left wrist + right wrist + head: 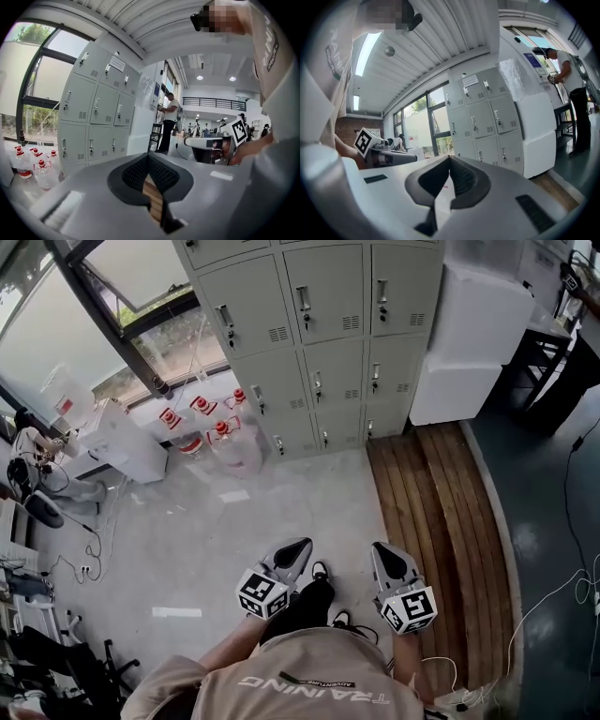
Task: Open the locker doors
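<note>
Your lockers (319, 343) run off the head view's top edge, so the upper rows are cut. The paper label (117, 63) on one upper door is too small to read. The distant figures (206, 127) down the hall stay indistinct.

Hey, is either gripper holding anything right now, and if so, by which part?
Nothing is held. The left gripper and the right gripper both have their jaws together with nothing between them, away from the lockers.

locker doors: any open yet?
All shut, as far as shown: every visible door on the lockers sits flush with its frame, no interior visible.
</note>
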A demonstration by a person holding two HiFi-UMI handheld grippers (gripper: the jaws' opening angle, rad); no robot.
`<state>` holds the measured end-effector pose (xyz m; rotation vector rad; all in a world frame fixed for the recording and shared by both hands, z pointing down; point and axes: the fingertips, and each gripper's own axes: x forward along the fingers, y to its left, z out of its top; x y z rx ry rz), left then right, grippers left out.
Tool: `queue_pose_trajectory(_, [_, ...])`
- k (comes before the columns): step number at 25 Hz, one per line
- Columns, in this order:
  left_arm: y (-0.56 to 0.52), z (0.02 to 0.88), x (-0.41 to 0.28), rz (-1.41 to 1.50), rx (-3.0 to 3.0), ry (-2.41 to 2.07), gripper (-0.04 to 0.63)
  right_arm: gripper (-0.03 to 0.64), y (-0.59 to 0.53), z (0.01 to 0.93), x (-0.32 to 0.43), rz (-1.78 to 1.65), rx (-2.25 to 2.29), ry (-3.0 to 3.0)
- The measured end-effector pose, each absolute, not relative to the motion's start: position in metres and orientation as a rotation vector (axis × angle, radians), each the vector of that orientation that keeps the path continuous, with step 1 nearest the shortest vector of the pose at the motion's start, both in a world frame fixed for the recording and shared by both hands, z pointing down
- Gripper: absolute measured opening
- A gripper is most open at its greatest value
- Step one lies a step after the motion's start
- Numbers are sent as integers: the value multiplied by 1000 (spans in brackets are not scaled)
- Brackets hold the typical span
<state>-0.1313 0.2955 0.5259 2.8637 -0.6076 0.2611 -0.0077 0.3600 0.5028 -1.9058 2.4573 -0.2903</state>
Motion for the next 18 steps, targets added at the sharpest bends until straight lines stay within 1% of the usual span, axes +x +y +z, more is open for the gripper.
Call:
queue_pose_trajectory(5, [246,532,-95,264,2913,-529,6,12,307,503,14,-257,-1959,2440])
queue_pose_trajectory(10, [184,511,-62,205,2955,-429,6,12,240,471,26,-170,-1987,2430])
queue_pose_trajectory(14, [134,501,-52,173,2969,-390,6,12,189,444,39,-115,-2011,2386])
queue_pose_trajectory(18, [84,503,-45,166,2946,-375,6,12,153,455,42,-196,-2056,2347])
